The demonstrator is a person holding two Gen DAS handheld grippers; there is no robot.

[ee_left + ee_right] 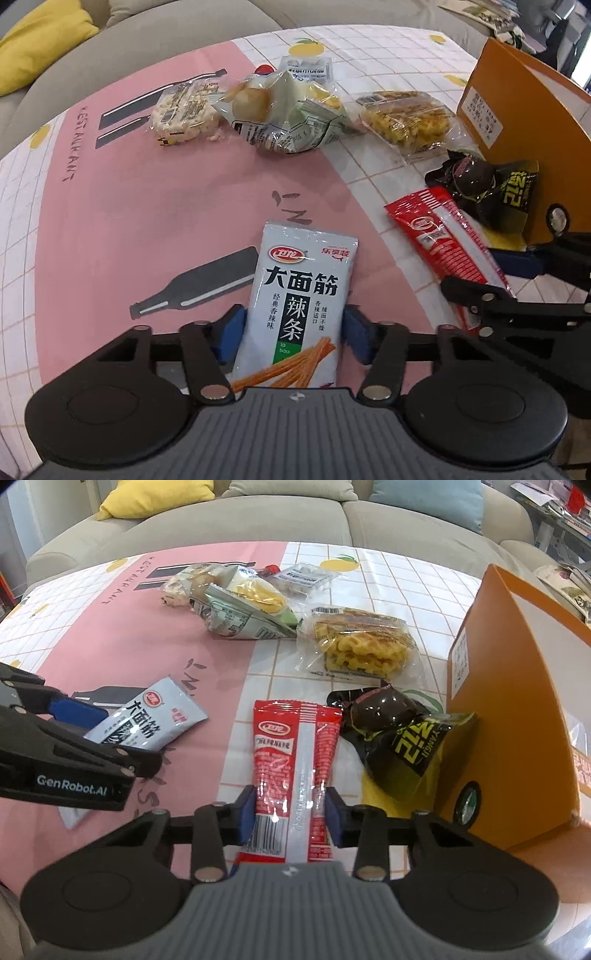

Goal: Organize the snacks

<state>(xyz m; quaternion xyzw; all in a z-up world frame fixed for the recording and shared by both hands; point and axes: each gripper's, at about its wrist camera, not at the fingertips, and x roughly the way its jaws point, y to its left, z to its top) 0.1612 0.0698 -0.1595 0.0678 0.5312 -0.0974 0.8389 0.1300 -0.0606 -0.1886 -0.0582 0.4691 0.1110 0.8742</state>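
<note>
Left tool (293, 334) is clamping the grey packet (295, 306); right tool (290, 814) is gripping the red packet (295, 764) — both lengthwise, the orange box (509, 738) standing nearer the right tool.

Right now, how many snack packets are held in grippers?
2. The grey packet is clamped in the left gripper; the red packet is clamped in the right gripper. No hidden third packet shows in either grip.

pale blue-grey spicy strip packet (295, 306) lying flat on the pink worktop (110, 221), red sachet (295, 760) flat beside the black snack bag (402, 738), puffed snacks further back
</note>
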